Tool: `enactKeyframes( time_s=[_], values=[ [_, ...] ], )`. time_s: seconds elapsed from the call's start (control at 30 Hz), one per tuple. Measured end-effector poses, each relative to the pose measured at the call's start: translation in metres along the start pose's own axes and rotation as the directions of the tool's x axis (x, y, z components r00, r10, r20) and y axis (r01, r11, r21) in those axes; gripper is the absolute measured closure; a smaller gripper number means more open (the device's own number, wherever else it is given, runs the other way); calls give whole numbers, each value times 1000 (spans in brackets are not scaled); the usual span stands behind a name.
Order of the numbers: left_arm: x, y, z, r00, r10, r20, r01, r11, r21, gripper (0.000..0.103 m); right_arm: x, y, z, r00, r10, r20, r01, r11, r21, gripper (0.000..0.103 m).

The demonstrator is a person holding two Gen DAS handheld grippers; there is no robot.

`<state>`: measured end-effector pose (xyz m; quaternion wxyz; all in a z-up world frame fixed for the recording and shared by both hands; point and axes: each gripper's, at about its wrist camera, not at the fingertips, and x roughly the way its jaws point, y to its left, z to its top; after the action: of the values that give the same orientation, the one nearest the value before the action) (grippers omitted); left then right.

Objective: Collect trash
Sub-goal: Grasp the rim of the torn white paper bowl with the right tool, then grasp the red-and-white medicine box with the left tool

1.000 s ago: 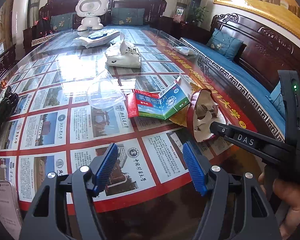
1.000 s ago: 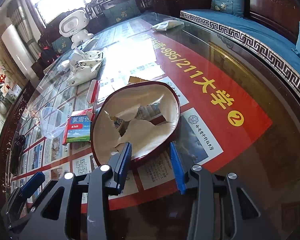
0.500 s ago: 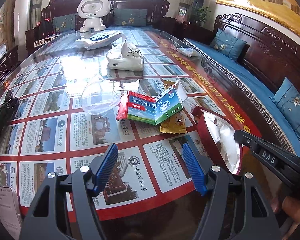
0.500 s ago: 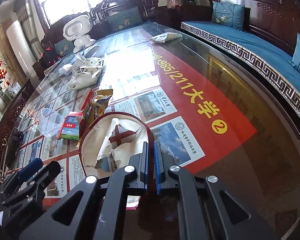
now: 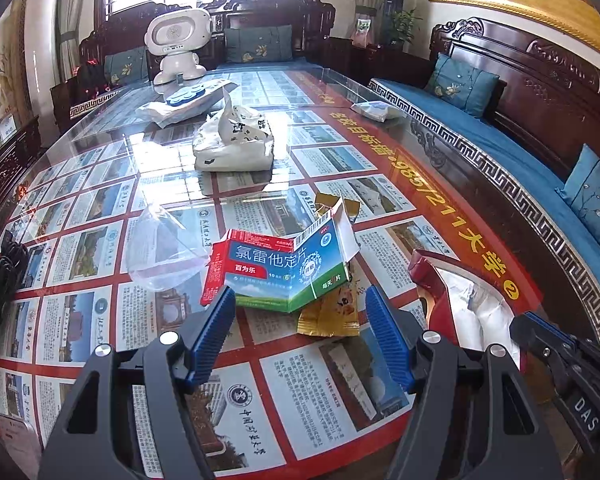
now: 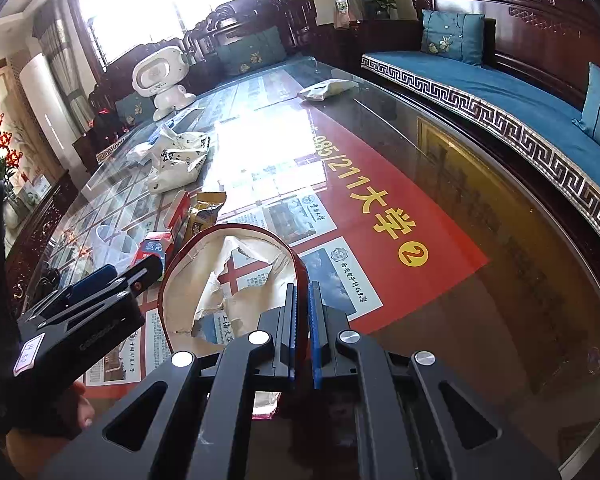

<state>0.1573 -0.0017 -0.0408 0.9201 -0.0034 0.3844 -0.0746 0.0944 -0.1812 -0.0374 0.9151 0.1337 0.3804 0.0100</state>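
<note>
The right tongs (image 6: 302, 336) are clamped tight on the red rim of a round torn paper lid (image 6: 236, 276), pads pressed on either side of the rim, the lid tilted up off the glass-topped counter (image 6: 480, 280) near its front edge. The left tongs (image 5: 300, 336) stand about two-thirds open with nothing between the pads, hovering above the counter just in front of a flattened medicine box (image 5: 276, 268). That box, red, blue and green, lies in the middle of the front part of the counter, resting partly on a gold foil wrapper (image 5: 332, 312). Just to the box's left sits a crumpled clear plastic cup (image 5: 160, 252). Beyond them, toward the middle of the counter, is a crumpled white bag (image 5: 236, 140), and farther back a flat white packet (image 5: 188, 100) in front of a white toy robot (image 5: 178, 46) at the far edge. Another small white packet (image 5: 374, 110) lies by the right edge, beside the blue-cushioned bench (image 5: 500, 140). A black cable (image 5: 0, 280) lies at the left edge.
</note>
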Motion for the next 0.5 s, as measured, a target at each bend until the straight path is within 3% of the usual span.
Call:
enactKeyframes(
  time_s=[0.33,0.4,0.43,0.5],
  values=[
    [30,-13,17,998,53,-26,-52,998,36,37,4,-2,-1,1000,13,-10,-13,1000,-5,97],
    [37,-16,19,997,73,-34,-72,996,54,47,6,-2,-1,1000,16,-12,-16,1000,-7,97],
    [41,-16,20,996,76,-48,-73,996,55,60,6,-2,-1,1000,25,-13,-25,1000,-6,96],
    [48,-14,20,996,44,-80,-41,998,39,72,7,0,-2,999,35,-17,-35,999,-7,96]
  ],
)
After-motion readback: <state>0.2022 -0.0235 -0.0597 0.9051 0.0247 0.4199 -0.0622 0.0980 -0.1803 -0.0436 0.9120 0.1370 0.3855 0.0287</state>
